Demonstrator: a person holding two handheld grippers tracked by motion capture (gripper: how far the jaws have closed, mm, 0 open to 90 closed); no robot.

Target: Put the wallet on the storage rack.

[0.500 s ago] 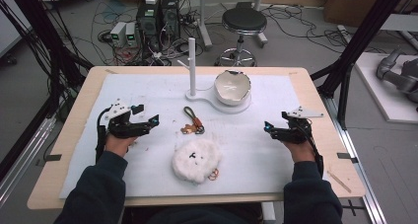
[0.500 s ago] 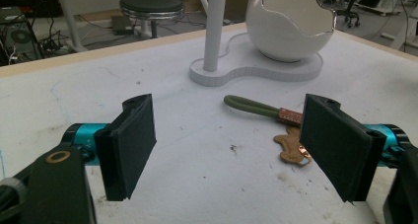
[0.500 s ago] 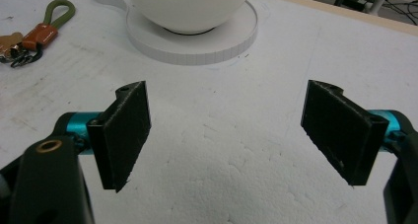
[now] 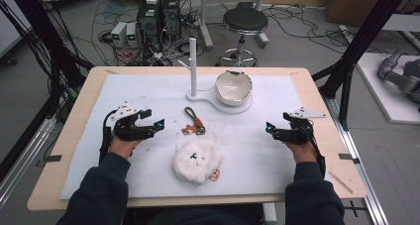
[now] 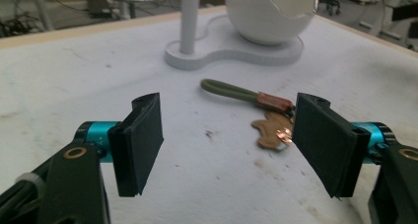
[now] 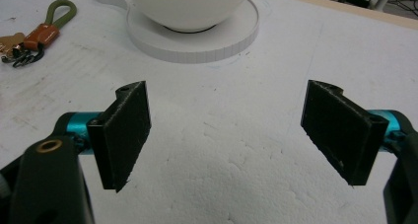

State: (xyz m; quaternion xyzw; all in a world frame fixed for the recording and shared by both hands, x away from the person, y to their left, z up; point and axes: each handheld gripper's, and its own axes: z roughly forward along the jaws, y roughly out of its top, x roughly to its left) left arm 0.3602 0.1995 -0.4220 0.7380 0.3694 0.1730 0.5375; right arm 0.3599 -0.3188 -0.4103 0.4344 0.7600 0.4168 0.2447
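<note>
White padding covers most of the pale wooden tabletop [image 4: 317, 93], and nearest the person lies a fluffy white pouch [image 4: 196, 160] with a small metal ring at its edge. Just beyond it, the left claw [image 4: 157, 124] and the right claw [image 4: 270, 130] hover at either side, each with jaws apart and nothing between them, while the key ring with its olive loop [image 4: 192, 121] rests on the padding between them, closer to the left one. Farther off stand a white post-and-dish stand [image 4: 208, 93] holding a cracked white bowl [image 4: 233, 87], then a black stool [image 4: 244, 24], computer boxes [image 4: 158, 14] and tangled cables on the grey floor.
</note>
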